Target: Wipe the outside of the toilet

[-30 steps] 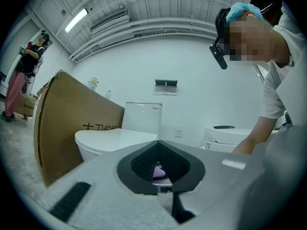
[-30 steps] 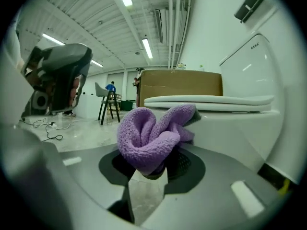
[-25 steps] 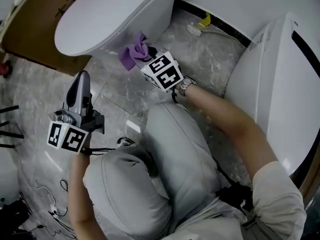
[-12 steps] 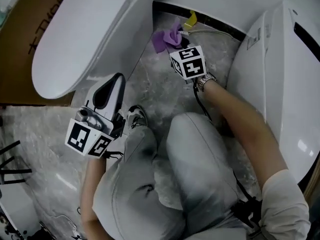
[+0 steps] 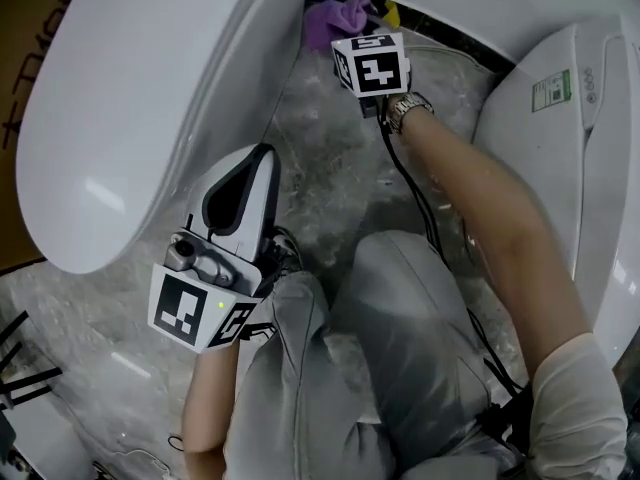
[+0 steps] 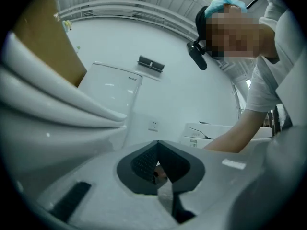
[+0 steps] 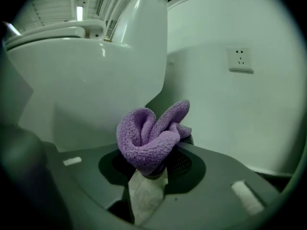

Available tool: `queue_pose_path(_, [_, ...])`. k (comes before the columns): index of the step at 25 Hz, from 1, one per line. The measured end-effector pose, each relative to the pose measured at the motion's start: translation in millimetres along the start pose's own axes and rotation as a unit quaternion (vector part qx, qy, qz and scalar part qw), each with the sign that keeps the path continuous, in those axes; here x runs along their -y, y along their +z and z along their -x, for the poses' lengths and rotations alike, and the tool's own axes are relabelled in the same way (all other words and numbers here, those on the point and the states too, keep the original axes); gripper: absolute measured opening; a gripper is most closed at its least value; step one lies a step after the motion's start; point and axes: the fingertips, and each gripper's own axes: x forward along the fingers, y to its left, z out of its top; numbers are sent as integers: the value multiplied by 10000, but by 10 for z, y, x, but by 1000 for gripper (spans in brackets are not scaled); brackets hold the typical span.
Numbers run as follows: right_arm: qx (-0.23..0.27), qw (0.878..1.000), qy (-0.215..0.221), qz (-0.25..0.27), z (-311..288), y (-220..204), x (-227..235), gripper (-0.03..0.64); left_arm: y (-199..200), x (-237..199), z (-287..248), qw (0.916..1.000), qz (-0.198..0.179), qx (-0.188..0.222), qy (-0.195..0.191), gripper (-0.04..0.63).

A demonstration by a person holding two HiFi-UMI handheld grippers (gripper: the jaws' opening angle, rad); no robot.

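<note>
In the head view, the toilet [image 5: 130,118] is seen at the left of the floor [image 5: 320,168], lid down. The right gripper [image 5: 348,28] is held low at the far edge of the floor, where the dark strip meets the wall. A purple cloth [image 5: 335,13] is bunched at its tip, just beside the rear of the toilet's base. Whether the cloth touches the porcelain cannot be told here. The left gripper [image 5: 252,163] is held apart from the work, beside the bowl's near flank, with nothing carried. A second toilet [image 5: 560,148] is seen at the right edge.

In the left gripper view, the left gripper's [image 6: 158,169] jaws are brought together with nothing clamped between them. The underside of the bowl [image 6: 57,128] and the tank [image 6: 110,87] are seen above.

In the right gripper view, the right gripper's [image 7: 151,169] jaws are closed tight on the cloth [image 7: 151,135], which is folded over into a loop above the pads. Behind it the pedestal [image 7: 86,85] is seen close by, and a wall socket [image 7: 240,59] at the right.

No streaks or wet marks are shown, so what has been wiped cannot be read off. The work is judged to be under way low down at the back of this side. The lid, the tank and the far flank are probably left to be covered — though this is not certain.
</note>
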Motion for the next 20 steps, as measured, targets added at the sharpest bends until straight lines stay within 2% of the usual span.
queue_pose_path(2, [-19, 9999, -115, -34, -158, 33, 27, 146, -96, -59, 2, 9999, 172, -10, 15, 5])
queue_pose_path(5, [7, 10000, -87, -24, -307, 102, -26, 146, -217, -92, 73, 9998, 178, -62, 19, 5])
queue_pose_path(10, [263, 9975, 262, 602, -281, 176, -375, 143, -329, -148, 334, 9992, 241, -119, 291, 5])
queue_pose_path(15, [339, 9967, 556, 487, -84, 121, -634, 143, -363, -79, 564, 9978, 210, -79, 621, 5])
queue_pose_path(20, [359, 9912, 1050, 721, 243, -4, -1071, 143, -379, 69, 769, 9962, 136, -103, 849, 5])
